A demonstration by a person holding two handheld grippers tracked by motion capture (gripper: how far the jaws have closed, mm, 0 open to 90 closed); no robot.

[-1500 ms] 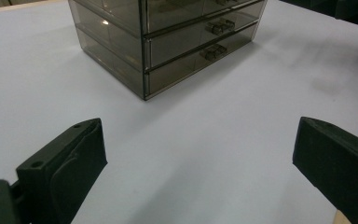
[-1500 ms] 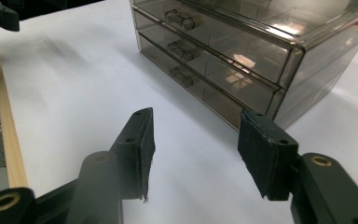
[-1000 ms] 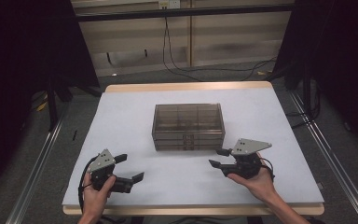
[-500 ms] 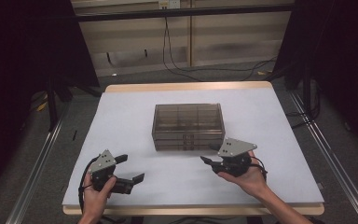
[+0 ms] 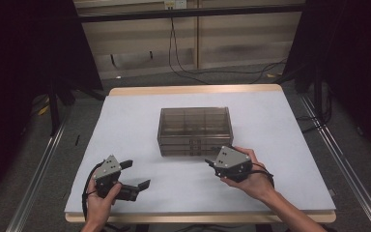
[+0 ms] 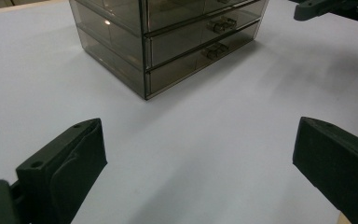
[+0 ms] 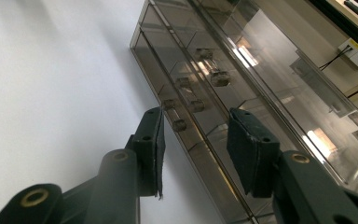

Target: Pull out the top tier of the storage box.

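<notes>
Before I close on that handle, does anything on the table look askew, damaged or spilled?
Nothing stands out. The drawer unit sits square on the white table, all drawers shut, no cracks or spills visible. The right gripper is open with a drawer handle near its jaws; the left gripper waits open, apart.

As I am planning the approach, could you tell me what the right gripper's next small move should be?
Probably ease the right gripper forward onto a drawer knob. Its jaws have just been closing, nothing is between them yet, and the knobs of the drawer box sit just ahead.
</notes>
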